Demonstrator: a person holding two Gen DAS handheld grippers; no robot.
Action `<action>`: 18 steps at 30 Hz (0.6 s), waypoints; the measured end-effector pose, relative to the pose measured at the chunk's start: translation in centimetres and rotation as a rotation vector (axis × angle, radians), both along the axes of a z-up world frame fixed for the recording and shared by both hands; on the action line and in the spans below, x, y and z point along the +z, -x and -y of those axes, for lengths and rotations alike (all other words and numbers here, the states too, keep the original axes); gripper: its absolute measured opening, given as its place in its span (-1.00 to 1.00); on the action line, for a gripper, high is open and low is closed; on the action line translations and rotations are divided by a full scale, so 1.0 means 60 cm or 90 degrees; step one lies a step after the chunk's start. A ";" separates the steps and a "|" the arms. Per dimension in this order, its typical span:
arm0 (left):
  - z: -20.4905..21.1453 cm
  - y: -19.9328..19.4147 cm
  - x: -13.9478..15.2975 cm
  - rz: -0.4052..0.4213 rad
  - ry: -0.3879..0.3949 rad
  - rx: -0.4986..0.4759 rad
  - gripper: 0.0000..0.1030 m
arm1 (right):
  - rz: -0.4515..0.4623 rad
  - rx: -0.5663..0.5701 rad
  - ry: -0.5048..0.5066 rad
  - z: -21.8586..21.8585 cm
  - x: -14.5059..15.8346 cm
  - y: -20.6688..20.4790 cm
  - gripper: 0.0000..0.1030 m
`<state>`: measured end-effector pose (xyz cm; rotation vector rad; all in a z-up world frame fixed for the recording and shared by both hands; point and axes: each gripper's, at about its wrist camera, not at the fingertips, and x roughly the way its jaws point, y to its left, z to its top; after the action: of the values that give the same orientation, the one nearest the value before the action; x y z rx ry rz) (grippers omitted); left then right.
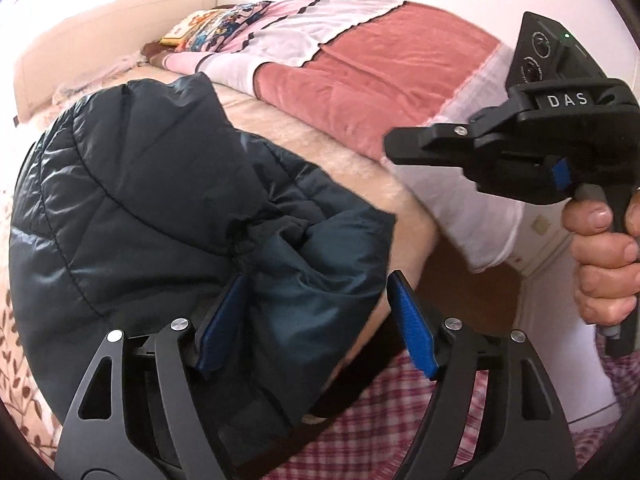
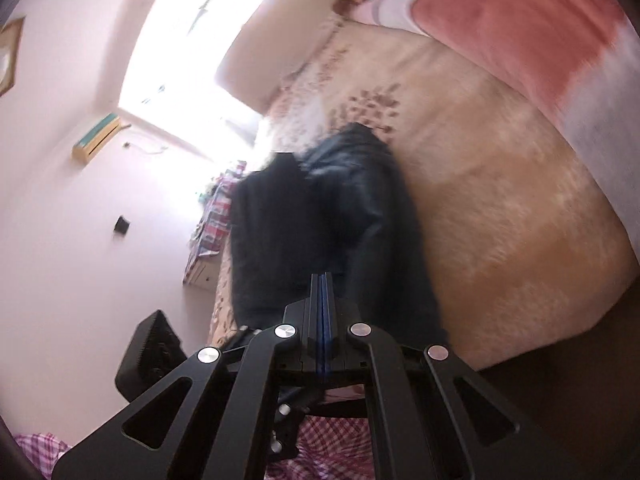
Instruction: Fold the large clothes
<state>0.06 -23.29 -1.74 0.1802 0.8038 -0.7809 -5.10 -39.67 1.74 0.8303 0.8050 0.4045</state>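
A dark navy quilted puffer jacket (image 1: 140,200) lies bunched on the beige bed cover (image 1: 320,148), hanging over the near edge. My left gripper (image 1: 320,312) is open, its blue pads (image 1: 412,320) on either side of a jacket fold, not closed on it. My right gripper (image 1: 404,144) is held up in the air at the right, jaws together and empty. In the right wrist view the right gripper (image 2: 322,280) is shut with nothing between the pads, above the blurred jacket (image 2: 320,208).
A pink and white folded blanket (image 1: 380,72) lies across the far side of the bed, with a patterned pillow (image 1: 200,28) by the headboard (image 1: 100,40). Red checked cloth (image 1: 380,420) is below the grippers. A bright window (image 2: 192,40) is on the wall.
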 end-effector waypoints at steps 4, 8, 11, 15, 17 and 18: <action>-0.021 0.009 0.024 -0.025 0.042 -0.016 0.41 | 0.013 0.023 0.023 -0.033 0.022 -0.013 -0.95; -0.066 0.026 0.067 -0.006 0.091 -0.020 0.41 | 0.014 0.039 0.059 -0.053 0.034 -0.012 -0.95; -0.113 0.030 0.094 0.026 0.111 0.021 0.41 | 0.018 0.056 0.077 -0.080 0.034 -0.027 -0.95; -0.178 0.006 0.110 0.040 0.133 0.115 0.41 | 0.024 0.114 0.115 -0.139 0.050 -0.038 -0.95; -0.210 -0.011 0.112 0.042 0.139 0.174 0.41 | 0.024 0.141 0.155 -0.173 0.052 -0.052 -0.95; -0.221 -0.021 0.112 0.038 0.143 0.198 0.41 | 0.014 0.152 0.185 -0.190 0.049 -0.061 -0.95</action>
<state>1.32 -10.02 5.00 -0.1206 0.6621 -0.5635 -1.46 -28.25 4.67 0.4604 0.9208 0.4929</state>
